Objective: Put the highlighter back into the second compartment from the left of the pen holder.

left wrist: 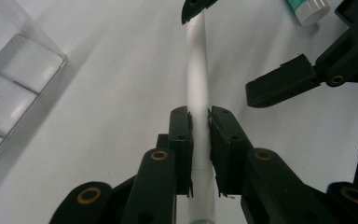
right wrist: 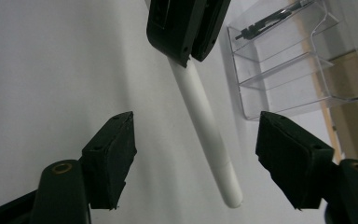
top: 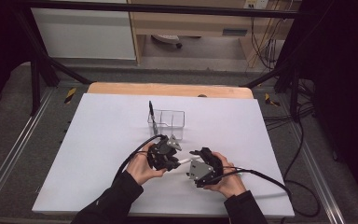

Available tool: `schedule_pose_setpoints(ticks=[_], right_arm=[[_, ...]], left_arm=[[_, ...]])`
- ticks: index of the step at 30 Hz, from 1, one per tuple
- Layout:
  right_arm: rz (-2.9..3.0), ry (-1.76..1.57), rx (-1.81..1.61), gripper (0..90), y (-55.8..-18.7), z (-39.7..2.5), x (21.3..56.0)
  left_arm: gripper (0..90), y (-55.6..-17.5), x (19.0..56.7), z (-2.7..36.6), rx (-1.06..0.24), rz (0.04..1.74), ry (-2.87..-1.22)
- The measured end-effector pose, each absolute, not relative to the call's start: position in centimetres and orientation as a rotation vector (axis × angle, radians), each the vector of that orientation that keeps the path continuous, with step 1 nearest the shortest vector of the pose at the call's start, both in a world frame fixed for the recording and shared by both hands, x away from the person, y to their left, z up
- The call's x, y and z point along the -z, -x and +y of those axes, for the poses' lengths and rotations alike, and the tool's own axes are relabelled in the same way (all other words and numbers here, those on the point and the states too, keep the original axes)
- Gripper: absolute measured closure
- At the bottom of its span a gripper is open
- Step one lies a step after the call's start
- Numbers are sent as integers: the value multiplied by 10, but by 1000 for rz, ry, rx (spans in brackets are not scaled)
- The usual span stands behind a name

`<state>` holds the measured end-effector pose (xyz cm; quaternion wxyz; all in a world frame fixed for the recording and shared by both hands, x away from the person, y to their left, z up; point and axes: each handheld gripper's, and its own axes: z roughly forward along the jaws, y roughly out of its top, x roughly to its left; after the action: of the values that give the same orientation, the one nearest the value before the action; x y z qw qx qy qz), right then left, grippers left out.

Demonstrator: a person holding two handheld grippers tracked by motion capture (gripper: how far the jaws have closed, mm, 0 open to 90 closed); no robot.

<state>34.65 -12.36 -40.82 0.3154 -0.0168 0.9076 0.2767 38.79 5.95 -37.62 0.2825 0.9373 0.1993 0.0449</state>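
A wooden table [top: 168, 88] stands mid-room, its top covered by a white sheet [top: 102, 140]. Beyond the table, a white panel [top: 81, 32] and a pale wooden shelf unit [top: 191, 23] stand against the far side. Grey carpet [top: 9, 116] surrounds the table. Black frame bars [top: 37, 70] rise left of it; black cables [top: 303, 154] trail right of it.

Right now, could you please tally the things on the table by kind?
White pens or markers: 1, the white pen clamped in the left tongs
Black pens: 1, the black pen standing in the organizer
Clear organizers: 1, the clear organizer
Green-and-white tubes: 1, the tube
Total: 4
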Motion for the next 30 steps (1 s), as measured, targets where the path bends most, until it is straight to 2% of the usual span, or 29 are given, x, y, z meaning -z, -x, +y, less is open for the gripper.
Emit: schedule_pose_setpoints(ticks=[19,30], right_arm=[[2279,288,-620,624,-343,-128,409],[2268,334,-609,761,-340,-129,407]], left_arm=[[780,-384,366,36,-112,484,-2526],[780,-385,366,34,-108,492,-2530]])
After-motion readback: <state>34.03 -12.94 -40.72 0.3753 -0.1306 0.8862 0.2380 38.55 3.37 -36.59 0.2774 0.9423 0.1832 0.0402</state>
